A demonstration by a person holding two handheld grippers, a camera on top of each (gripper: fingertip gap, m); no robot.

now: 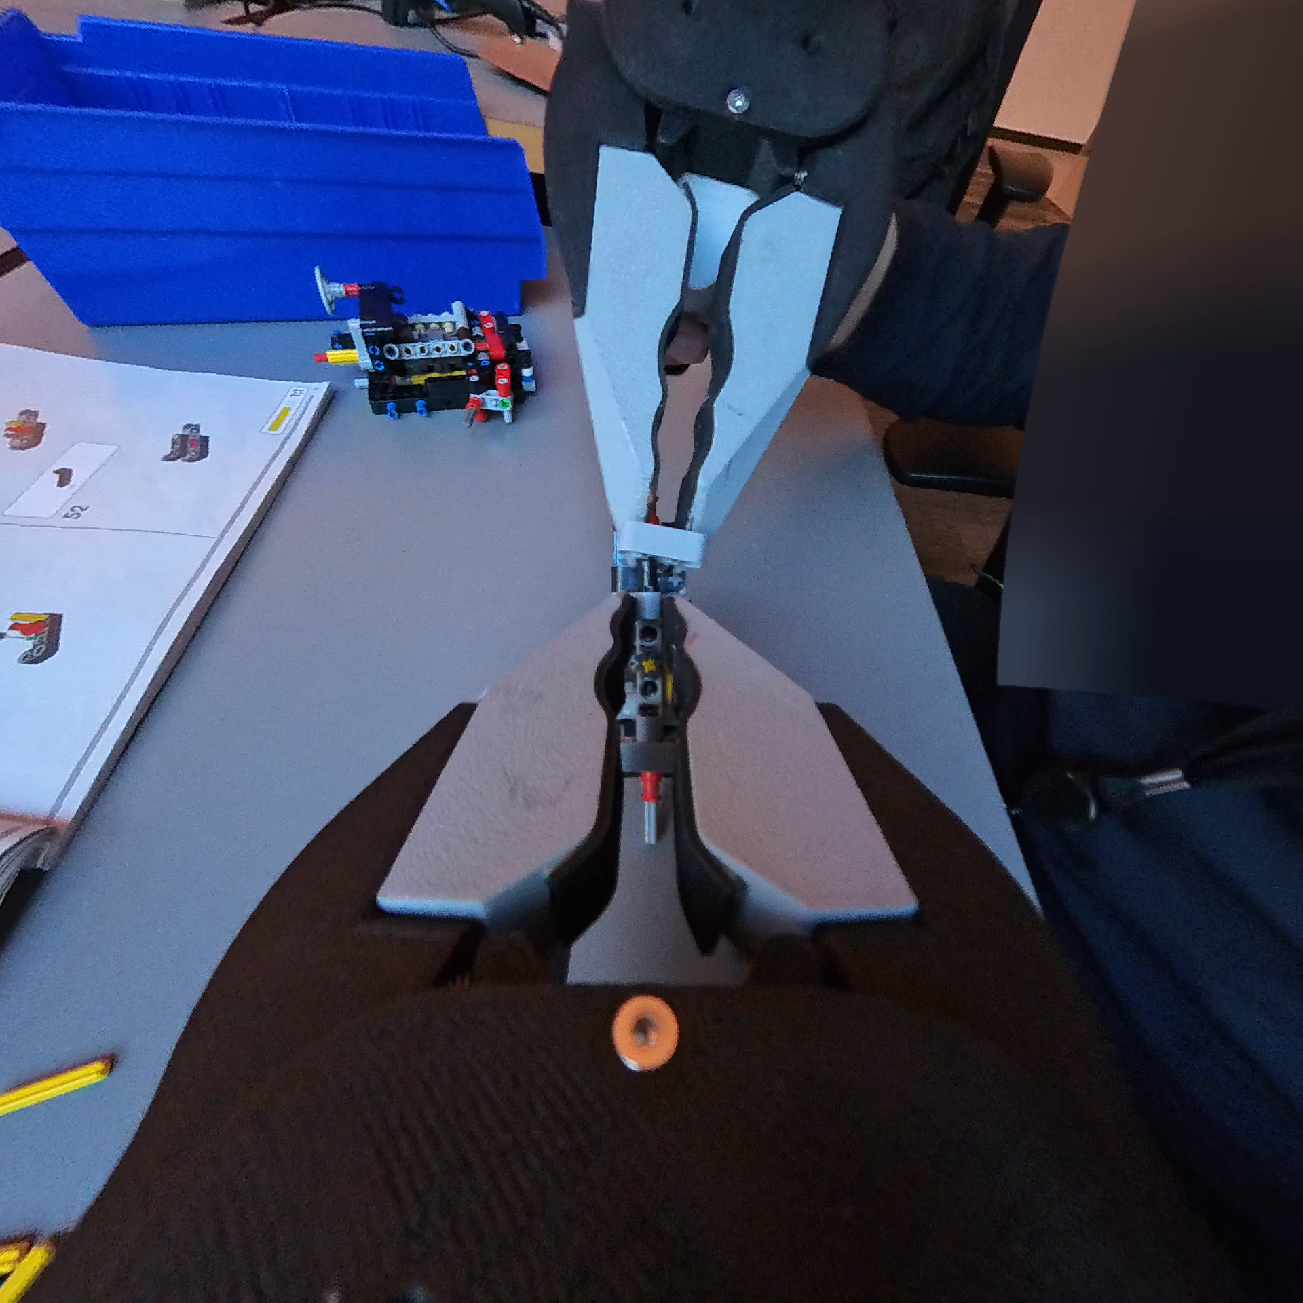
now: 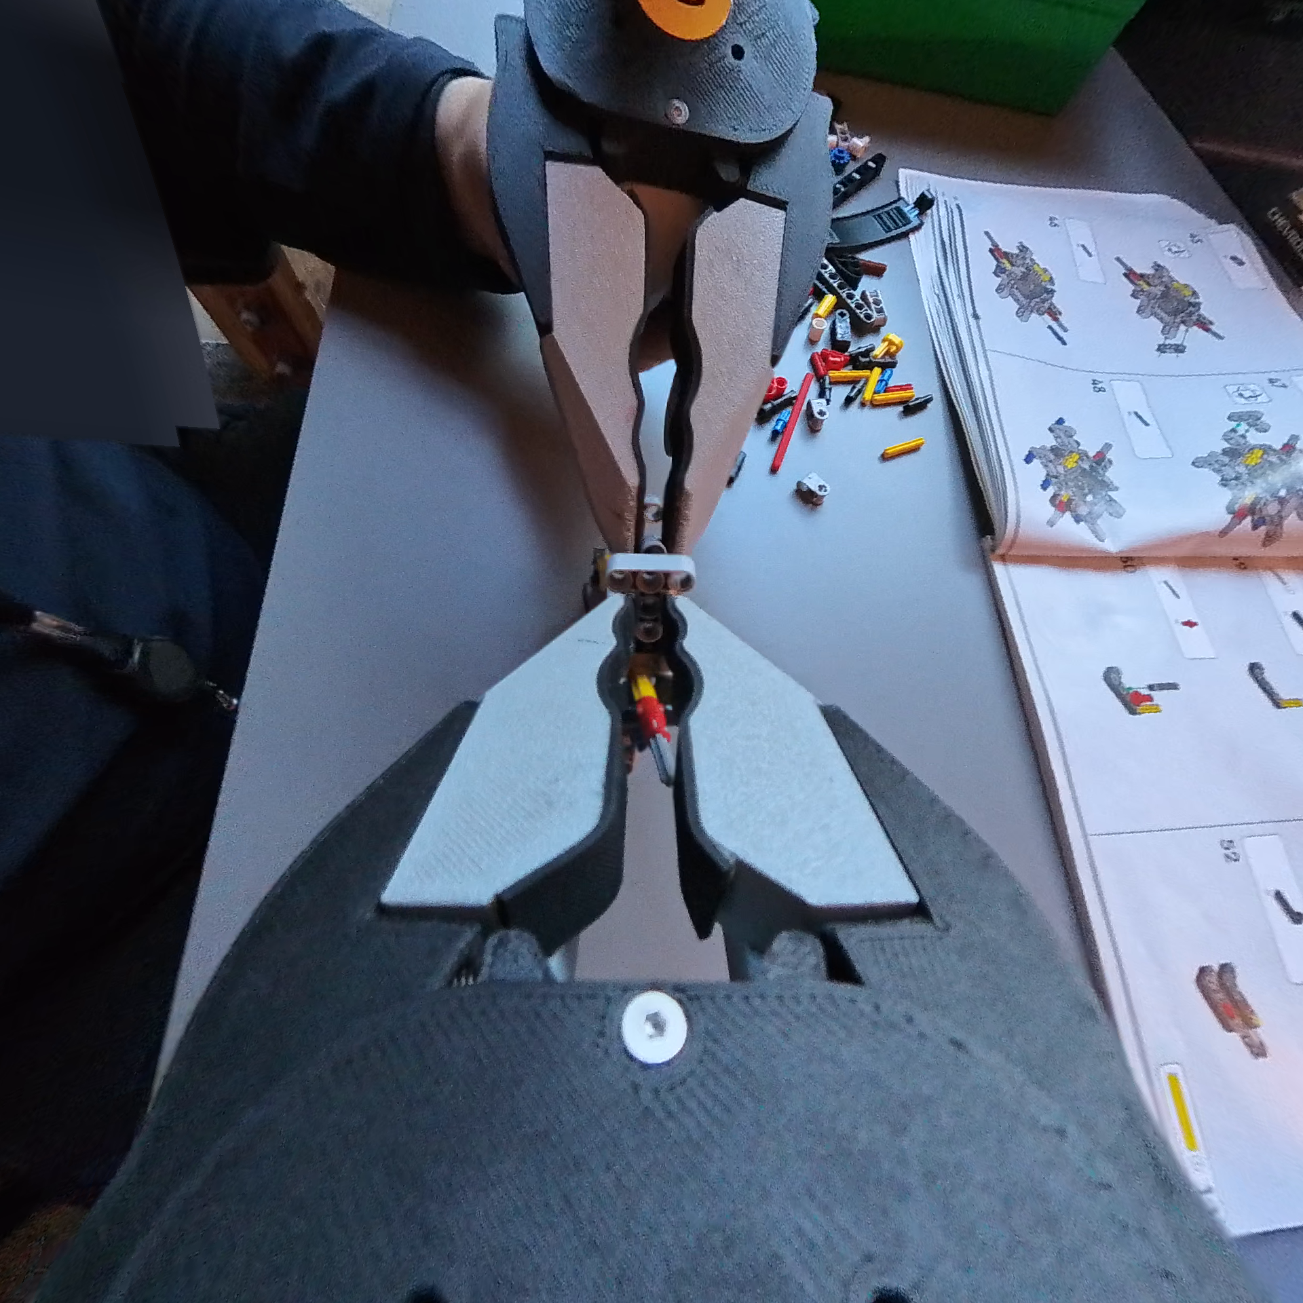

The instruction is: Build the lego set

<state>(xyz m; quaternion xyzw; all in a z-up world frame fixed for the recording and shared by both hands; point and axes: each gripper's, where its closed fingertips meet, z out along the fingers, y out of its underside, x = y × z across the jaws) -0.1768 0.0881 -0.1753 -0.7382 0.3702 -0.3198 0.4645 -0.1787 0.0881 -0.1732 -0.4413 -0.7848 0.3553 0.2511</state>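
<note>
My two grippers meet tip to tip above the grey table, near its edge. The left gripper is shut on the grey end of a small Technic assembly, which has yellow bits and a red pin towards the palm. A white three-hole beam sits crosswise between the two sets of tips. The right gripper is shut on the other end of the assembly, where a yellow and red axle shows between its pads. The white beam lies just past its tips, against the left gripper's tips.
Blue bins stand at the back left, with a part-built Technic model in front of them. An open instruction booklet and a pile of loose parts lie on the table. A green bin stands behind. A person's sleeve reaches in beside the table. Only a small space, under 4 cm, lies between the two pairs of fingers.
</note>
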